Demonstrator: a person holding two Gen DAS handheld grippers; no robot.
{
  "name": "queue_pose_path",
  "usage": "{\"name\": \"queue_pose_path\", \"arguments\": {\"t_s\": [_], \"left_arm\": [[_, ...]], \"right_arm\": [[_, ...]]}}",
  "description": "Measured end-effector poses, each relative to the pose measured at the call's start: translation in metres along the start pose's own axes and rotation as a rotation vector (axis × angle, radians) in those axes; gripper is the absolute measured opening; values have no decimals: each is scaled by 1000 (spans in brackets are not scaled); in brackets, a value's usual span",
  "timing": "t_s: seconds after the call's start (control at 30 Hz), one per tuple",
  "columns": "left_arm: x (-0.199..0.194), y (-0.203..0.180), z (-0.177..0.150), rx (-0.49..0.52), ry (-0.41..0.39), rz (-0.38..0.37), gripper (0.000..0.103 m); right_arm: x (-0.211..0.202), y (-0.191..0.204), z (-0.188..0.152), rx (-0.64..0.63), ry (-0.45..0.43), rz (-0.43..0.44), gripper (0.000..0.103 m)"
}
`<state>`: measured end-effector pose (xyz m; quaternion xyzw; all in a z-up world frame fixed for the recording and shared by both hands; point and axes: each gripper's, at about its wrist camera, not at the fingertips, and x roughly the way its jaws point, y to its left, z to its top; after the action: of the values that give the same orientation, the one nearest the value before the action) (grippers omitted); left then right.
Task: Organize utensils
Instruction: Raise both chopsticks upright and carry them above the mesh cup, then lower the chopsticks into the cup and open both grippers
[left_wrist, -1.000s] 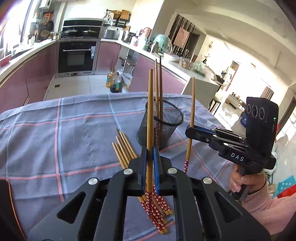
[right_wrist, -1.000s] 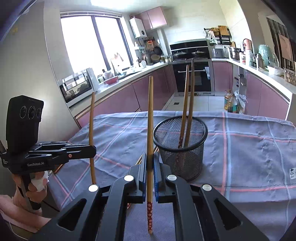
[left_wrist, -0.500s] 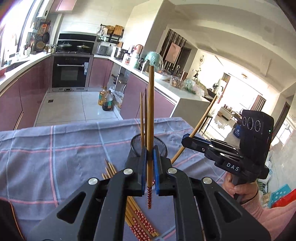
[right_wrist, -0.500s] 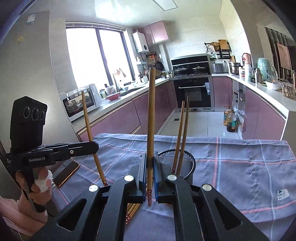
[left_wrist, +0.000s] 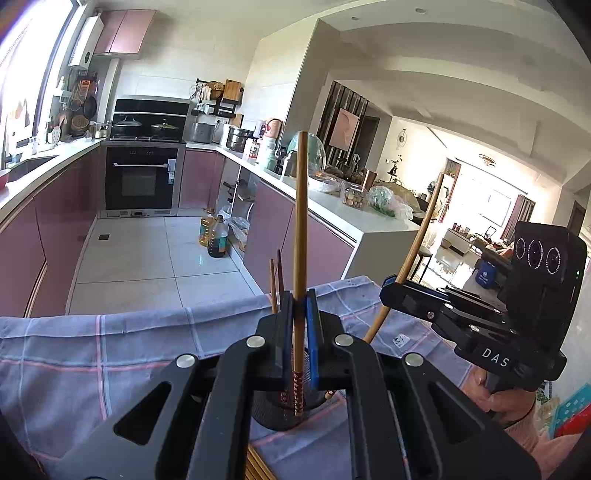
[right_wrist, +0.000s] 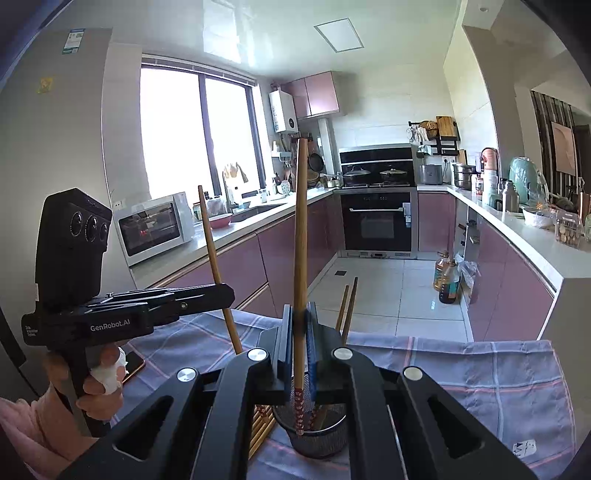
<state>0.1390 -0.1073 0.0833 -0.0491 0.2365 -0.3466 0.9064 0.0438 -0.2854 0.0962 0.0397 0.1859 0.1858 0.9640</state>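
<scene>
My left gripper (left_wrist: 300, 314) is shut on a wooden chopstick (left_wrist: 300, 229) held upright, its red patterned end over the black mesh cup (left_wrist: 277, 413) below. My right gripper (right_wrist: 298, 328) is shut on another chopstick (right_wrist: 300, 229), its patterned end hanging at the mouth of the mesh cup (right_wrist: 317, 435). Two chopsticks (right_wrist: 347, 310) stand in the cup. Each gripper shows in the other's view: the right one (left_wrist: 391, 291) and the left one (right_wrist: 225, 293), both with tilted chopsticks. Loose chopsticks (right_wrist: 260, 435) lie on the cloth beside the cup.
A blue-grey checked cloth (right_wrist: 480, 373) covers the table (left_wrist: 74, 354). A phone (right_wrist: 133, 363) lies at the left edge. Behind are kitchen counters, an oven (right_wrist: 380, 221), a microwave (right_wrist: 151, 225) and oil bottles (left_wrist: 214, 234) on the floor.
Both grippers have lifted and come in over the mesh cup with their chopsticks; the views tilted up, so the cup now sits low under the fingers.
</scene>
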Motion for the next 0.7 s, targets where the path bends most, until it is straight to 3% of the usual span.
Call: {"name": "queue_pose_path", "arguments": {"t_s": [0.17, 0.7], "left_arm": [[18, -5, 0, 15, 20, 28, 7], [85, 4, -41, 50, 260, 35, 8]], "right_arm": [[20, -11, -4, 11, 33, -16, 6], [91, -28, -43, 70, 319, -12, 6]]}}
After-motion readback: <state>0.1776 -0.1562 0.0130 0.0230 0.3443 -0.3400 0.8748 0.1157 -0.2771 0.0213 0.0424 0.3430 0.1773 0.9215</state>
